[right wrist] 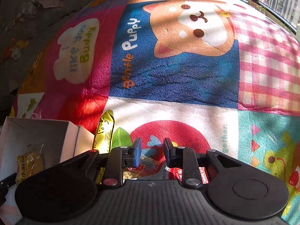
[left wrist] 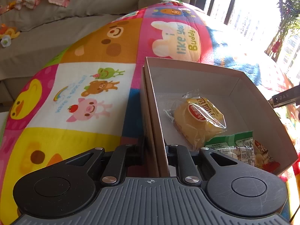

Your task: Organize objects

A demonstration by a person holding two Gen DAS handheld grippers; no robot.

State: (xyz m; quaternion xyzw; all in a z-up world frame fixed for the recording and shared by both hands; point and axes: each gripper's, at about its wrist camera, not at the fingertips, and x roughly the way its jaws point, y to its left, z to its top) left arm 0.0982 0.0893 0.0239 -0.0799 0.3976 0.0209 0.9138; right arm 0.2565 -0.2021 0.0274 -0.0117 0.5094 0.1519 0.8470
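Sunlight pours through the windows onto a quilted cartoon play mat spread by a grey sofa, and everything being sorted lies on that mat. At the left gripper a shallow cardboard box sits with its near wall running straight between the two fingers; the fingers straddle that wall and look closed onto it, though their tips are hidden and I cannot be sure how firmly they bite. Inside the box lie a wrapped yellow bun at about 1 o'clock from the gripper and a green-topped snack packet at 3 o'clock, touching the bun. The box should be light but thin-walled, so a pinch on the wall will flex it. Over by the right gripper the fingers stand apart, holding nothing, poised just above a small clear snack packet with red print that lies between and beneath them. A yellow sachet lies at about 10 o'clock from those fingers, just beside the box corner. The clear packet looks feather-light, crinkly and slippery, with crumbly contents that would crush under a hard squeeze; I would judge the safest hold to be across its middle bulk or a sealed edge, with gentle pressure. From here it seems centred enough in the gap for closing on.
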